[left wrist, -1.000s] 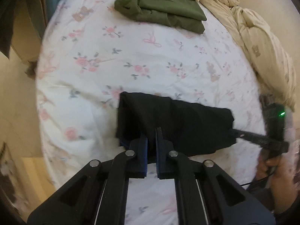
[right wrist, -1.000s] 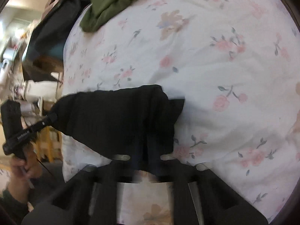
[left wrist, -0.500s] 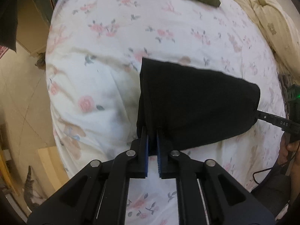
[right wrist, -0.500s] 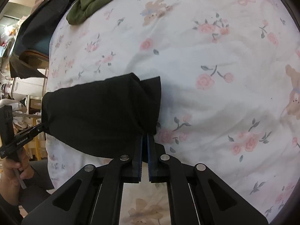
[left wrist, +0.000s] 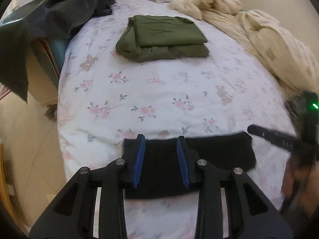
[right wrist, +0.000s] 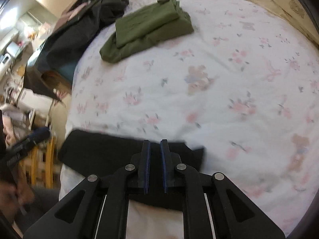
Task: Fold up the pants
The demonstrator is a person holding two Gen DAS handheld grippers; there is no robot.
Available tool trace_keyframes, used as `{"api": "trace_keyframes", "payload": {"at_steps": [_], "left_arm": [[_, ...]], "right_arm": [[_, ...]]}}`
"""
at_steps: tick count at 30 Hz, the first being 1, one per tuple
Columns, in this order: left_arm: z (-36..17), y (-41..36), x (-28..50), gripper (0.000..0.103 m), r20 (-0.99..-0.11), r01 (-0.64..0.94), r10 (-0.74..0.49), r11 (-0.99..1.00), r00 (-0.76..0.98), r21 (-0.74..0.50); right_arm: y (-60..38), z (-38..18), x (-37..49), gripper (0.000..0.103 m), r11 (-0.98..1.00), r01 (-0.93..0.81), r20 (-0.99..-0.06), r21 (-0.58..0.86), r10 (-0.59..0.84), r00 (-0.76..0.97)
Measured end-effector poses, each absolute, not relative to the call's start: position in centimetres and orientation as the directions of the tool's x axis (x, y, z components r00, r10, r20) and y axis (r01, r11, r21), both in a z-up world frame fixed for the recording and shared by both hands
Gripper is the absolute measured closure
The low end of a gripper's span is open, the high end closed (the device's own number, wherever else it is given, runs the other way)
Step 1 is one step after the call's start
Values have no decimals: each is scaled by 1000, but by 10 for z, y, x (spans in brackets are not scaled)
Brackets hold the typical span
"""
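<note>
The black pants lie folded into a flat rectangle on the near edge of the floral bed sheet; they also show in the right wrist view. My left gripper is open, its blue-padded fingers spread above the left part of the pants and holding nothing. My right gripper has its fingers a narrow gap apart above the right end of the pants, with no cloth between them. The right gripper also shows in the left wrist view.
Folded olive-green pants lie at the far middle of the bed, also in the right wrist view. A dark garment hangs off the far left corner. A cream duvet is bunched along the right side. The floor drops off left.
Both grippers have let go of the black pants and pulled back and up. The pants were hanging from the shut jaws; now they lie flat on the sheet.
</note>
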State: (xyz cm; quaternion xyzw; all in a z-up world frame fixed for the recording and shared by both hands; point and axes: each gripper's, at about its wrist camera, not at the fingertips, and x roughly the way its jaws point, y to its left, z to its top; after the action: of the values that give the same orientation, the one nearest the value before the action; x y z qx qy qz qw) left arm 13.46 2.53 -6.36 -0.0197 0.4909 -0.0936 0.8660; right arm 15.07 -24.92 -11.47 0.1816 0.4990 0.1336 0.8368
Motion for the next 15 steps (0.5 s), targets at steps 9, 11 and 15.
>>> {"api": "trace_keyframes", "payload": {"at_steps": [9,11,15], "left_arm": [[-143,27,123,98,-819,-93,-73,984,569,-152],[-148,46,121,102,-821,-114,-83,978,565,-177],[-148,54,116,102,-826,-114,-111,972,552,-207]], "right_arm": [[-206,-158,130,102,938,-46,-742,343,301,599],[-221,-160,127,103,946,-14,-750,325,267,605],[-250,-165,128,103,927,69,-772,368,263,579]]}}
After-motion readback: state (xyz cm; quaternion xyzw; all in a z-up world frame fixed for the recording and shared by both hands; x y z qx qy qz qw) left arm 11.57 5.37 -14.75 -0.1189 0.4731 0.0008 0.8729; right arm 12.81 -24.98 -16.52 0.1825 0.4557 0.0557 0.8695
